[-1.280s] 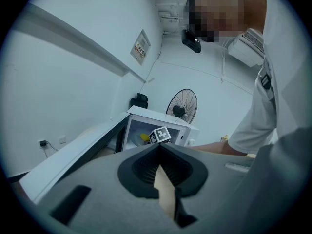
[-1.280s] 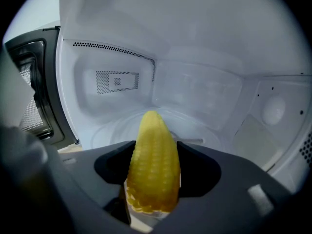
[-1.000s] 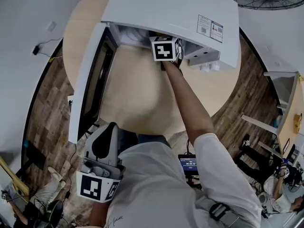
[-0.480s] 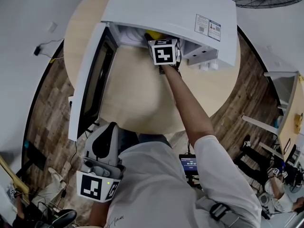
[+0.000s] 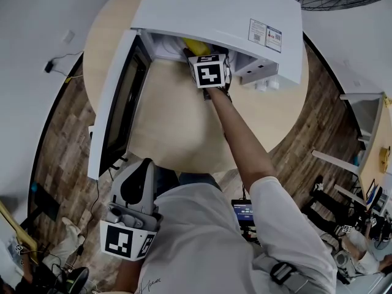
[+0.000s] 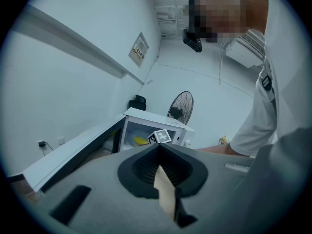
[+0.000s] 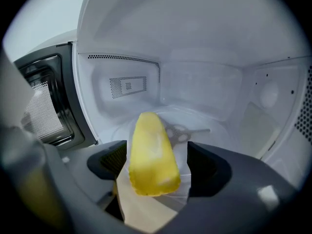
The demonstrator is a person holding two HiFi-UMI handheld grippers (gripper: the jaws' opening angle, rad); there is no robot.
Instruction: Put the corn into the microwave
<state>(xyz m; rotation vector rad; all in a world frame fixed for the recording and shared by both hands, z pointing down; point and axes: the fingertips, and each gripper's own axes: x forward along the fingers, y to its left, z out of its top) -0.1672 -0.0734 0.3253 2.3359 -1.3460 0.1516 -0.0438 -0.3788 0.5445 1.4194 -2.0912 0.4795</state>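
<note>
Inside smooth white microwave (image 7: 195,43) | corn (image 7: 151,155) — tapered, yellow, rounded tip

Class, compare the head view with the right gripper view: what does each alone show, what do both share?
Head view only: the round table, the microwave's white top, the left gripper held low. Right gripper view only: the turntable, and the right gripper's jaws, just opened apart, the corn between them. Both: the corn and the microwave's open door.
</note>
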